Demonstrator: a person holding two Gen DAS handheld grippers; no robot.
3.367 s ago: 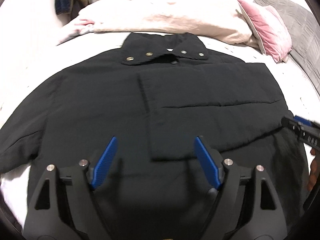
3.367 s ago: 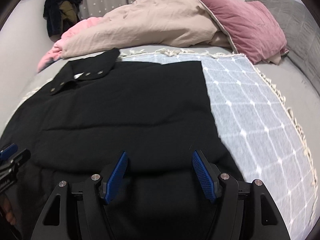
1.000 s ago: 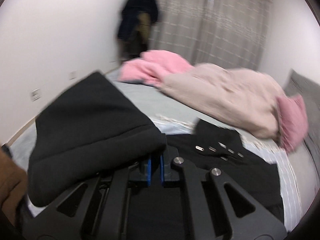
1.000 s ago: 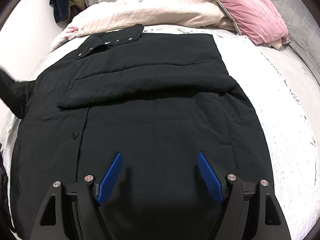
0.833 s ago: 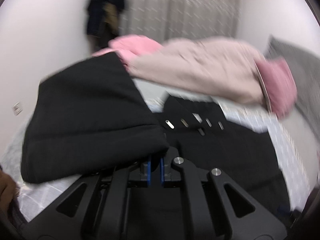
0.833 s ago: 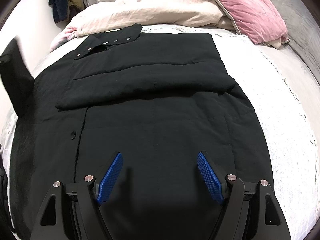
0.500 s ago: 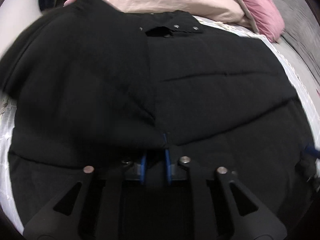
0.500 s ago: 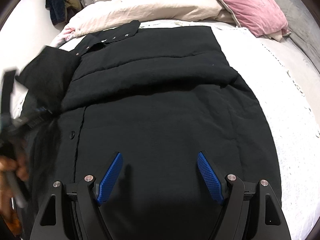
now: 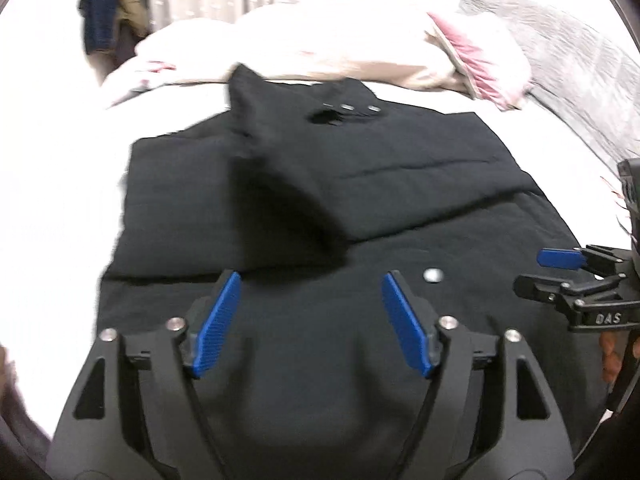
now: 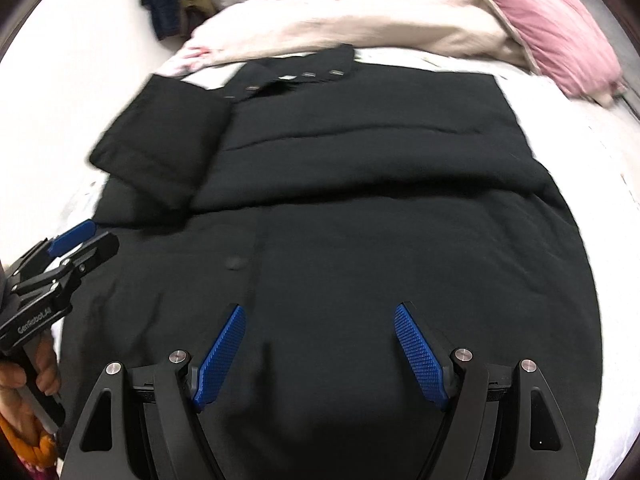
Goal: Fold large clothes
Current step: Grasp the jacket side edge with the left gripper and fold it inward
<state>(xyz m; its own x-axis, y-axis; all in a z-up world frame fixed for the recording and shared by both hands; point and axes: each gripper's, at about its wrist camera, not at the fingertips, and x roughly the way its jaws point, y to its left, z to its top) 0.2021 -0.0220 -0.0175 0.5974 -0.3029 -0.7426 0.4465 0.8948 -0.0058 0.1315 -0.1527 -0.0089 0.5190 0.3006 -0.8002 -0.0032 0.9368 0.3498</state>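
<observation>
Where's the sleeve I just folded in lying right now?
The folded sleeve lies across the black coat, on its upper left in the right wrist view, just left of the snap collar and ahead of the left gripper, whose jaws are opening, empty.

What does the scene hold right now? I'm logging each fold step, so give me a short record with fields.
garment: black padded jacket, spread flat on the bed, collar snaps away from the cameras
sleeves: both folded across the chest
left gripper: jaws opening, nothing between them, above the jacket's lower half
right gripper: open, empty, over the hem area
bedding: beige duvet and pink velvet pillow beyond the collar
</observation>
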